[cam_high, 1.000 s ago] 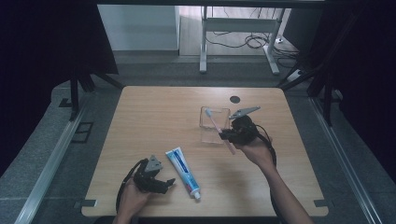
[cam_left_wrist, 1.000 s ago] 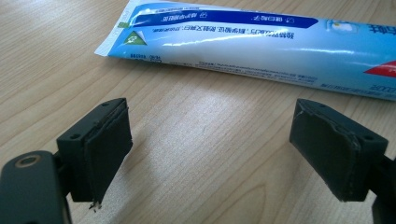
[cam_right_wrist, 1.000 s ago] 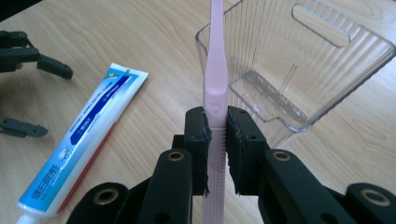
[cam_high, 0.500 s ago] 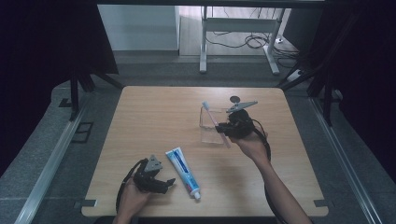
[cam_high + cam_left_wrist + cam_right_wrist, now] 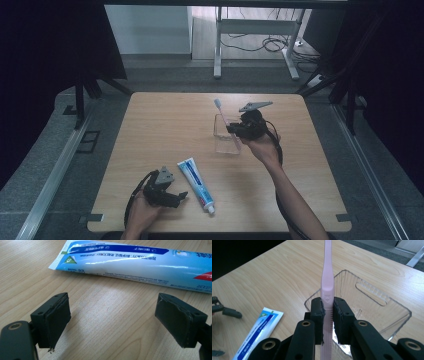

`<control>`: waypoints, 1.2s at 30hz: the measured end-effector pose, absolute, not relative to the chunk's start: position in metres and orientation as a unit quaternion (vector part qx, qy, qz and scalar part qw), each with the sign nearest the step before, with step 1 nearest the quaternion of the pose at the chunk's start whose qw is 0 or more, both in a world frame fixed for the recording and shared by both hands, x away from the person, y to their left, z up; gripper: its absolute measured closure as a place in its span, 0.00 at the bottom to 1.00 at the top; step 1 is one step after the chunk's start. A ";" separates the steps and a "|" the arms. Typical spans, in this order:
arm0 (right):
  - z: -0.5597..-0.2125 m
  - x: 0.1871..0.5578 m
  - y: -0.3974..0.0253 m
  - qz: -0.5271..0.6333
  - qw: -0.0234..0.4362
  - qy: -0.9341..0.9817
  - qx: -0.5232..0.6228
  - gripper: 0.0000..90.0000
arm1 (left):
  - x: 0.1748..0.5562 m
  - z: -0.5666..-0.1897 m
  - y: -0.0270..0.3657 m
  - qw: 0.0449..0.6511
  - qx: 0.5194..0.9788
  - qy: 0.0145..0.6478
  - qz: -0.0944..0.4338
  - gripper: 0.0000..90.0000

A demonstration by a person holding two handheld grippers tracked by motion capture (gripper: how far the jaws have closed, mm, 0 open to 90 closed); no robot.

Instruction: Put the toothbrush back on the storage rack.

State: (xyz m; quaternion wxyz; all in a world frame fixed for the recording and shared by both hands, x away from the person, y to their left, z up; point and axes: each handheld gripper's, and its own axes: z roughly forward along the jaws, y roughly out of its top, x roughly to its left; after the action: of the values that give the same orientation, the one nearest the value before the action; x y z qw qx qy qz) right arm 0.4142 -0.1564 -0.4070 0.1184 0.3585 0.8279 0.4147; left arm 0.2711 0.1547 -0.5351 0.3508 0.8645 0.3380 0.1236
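Two black jaws of right gripper (image 5: 328, 315) clamp smooth pink toothbrush (image 5: 327, 277) over ribbed clear tray (image 5: 387, 307); left gripper (image 5: 112, 322) spread apart beside glossy toothpaste tube (image 5: 130, 262).

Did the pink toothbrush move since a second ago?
Yes. The toothbrush was lying slanted over the clear box; now the right claw holds it standing nearly upright at the box's far left, head raised above the rim.

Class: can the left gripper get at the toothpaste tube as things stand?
Probably yes. The left gripper is open and holds nothing, and the toothpaste tube lies flat just ahead of it with bare table between. The right gripper is busy with the pink toothbrush farther off.
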 end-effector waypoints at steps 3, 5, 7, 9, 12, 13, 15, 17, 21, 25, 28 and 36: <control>-0.406 0.417 -0.154 0.419 0.123 0.825 0.358 0.88 | 0.271 -0.535 0.155 0.350 0.865 0.338 0.124 0.14; -0.404 0.419 -0.153 0.422 0.127 0.822 0.359 0.88 | 0.271 -0.535 0.155 0.348 0.866 0.337 0.124 0.14; -0.404 0.420 -0.152 0.424 0.127 0.820 0.362 0.88 | 0.271 -0.535 0.155 0.348 0.866 0.337 0.125 0.14; -0.402 0.423 -0.152 0.431 0.128 0.817 0.362 0.88 | 0.271 -0.535 0.155 0.348 0.866 0.337 0.125 0.15; -0.402 0.426 -0.151 0.434 0.134 0.813 0.365 0.88 | 0.271 -0.535 0.155 0.347 0.866 0.337 0.127 0.15; -0.402 0.427 -0.151 0.435 0.135 0.811 0.367 0.88 | 0.271 -0.535 0.155 0.347 0.866 0.337 0.127 0.15; -0.402 0.428 -0.151 0.435 0.138 0.810 0.367 0.88 | 0.271 -0.535 0.155 0.347 0.866 0.338 0.127 0.15; -0.402 0.431 -0.152 0.437 0.143 0.807 0.371 0.88 | 0.271 -0.535 0.155 0.348 0.865 0.338 0.127 0.15; -0.402 0.436 -0.149 0.436 0.145 0.806 0.372 0.88 | 0.271 -0.535 0.156 0.350 0.864 0.339 0.127 0.14; -0.406 0.439 -0.146 0.431 0.153 0.809 0.369 0.88 | 0.271 -0.535 0.156 0.350 0.864 0.338 0.128 0.14; -0.410 0.442 -0.144 0.426 0.155 0.810 0.371 0.88 | 0.271 -0.534 0.156 0.352 0.863 0.338 0.128 0.14; -0.421 0.447 -0.143 0.411 0.157 0.816 0.375 0.88 | 0.271 -0.533 0.157 0.364 0.858 0.341 0.124 0.14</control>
State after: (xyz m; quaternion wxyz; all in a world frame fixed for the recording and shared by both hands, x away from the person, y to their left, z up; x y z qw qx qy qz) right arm 0.4465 -0.1434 -0.4214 0.1573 0.3754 0.8156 0.4112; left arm 0.2708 0.1571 -0.5333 0.3640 0.8580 0.3405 0.1242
